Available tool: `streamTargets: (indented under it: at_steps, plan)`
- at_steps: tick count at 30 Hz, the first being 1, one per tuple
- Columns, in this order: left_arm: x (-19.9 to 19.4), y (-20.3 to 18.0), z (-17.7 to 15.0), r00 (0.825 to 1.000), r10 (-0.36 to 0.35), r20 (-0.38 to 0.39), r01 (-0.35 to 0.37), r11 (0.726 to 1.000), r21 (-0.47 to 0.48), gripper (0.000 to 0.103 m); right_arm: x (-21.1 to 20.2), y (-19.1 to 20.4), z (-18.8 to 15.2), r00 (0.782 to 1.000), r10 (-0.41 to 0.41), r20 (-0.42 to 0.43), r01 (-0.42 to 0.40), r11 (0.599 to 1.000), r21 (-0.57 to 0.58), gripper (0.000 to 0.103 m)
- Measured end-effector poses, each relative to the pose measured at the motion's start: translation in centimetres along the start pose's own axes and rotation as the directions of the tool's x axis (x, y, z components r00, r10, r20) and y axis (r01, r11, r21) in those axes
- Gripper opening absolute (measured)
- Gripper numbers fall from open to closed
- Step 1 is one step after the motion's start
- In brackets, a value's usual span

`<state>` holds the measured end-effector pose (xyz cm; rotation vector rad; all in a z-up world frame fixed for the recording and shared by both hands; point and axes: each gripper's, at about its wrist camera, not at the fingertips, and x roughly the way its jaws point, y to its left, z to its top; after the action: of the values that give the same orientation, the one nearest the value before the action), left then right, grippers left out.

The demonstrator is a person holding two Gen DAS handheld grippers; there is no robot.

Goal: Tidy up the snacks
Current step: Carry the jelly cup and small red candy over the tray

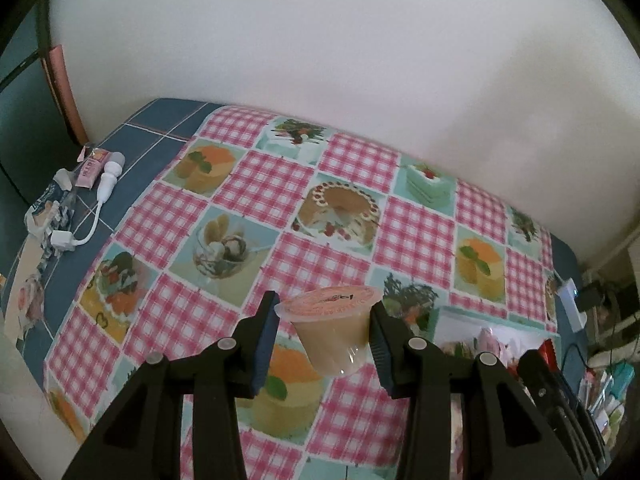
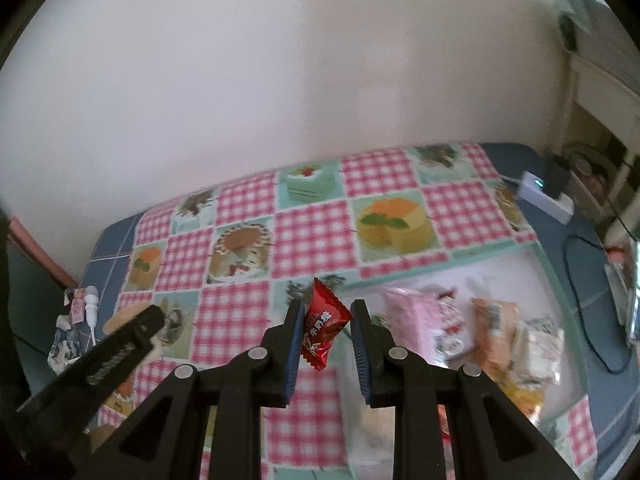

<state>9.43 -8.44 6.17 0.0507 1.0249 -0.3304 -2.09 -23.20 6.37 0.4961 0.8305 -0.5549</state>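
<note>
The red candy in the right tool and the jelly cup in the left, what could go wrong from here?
1. The red candy hangs tilted, touching mainly one pad of the right tool; the other pad seems apart, so it may slip out.
2. The jelly cup sits tilted in the left tool, pinched near its rim; squeezing could pop it free or burst the seal.
3. The tray already holds packets, so a drop could miss it.

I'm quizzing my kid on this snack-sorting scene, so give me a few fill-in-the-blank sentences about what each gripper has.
The left gripper has a sealed jelly ____ between its fingers.
The candy between the fingers of the right gripper has a ____ wrapper.
The snack packets lie in a clear tray on the ____ side of the right wrist view.

Missing words: cup; red; right
</note>
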Motion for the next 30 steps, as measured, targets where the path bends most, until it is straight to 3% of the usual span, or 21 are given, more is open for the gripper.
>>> streamTargets:
  at_steps: [13,20,30]
  plan:
    - [-0.3,-4.8,-5.4,0.991,-0.094,-0.097,0.105,0.987,0.12,0.045,-0.3,-8.6,-3.2,0.988,-0.121,-0.101,0.133,0.983,0.128,0.025]
    - [-0.4,-9.6,-8.6,0.979,-0.132,-0.156,0.166,0.958,0.234,0.045,-0.8,-11.8,-3.7,0.981,-0.146,-0.126,0.166,0.972,0.166,0.025]
    - [0.3,-13.9,-10.6,0.957,-0.203,-0.207,0.26,0.917,0.304,0.045,-1.2,-16.3,-3.4,0.978,-0.156,-0.136,0.185,0.952,0.242,0.025]
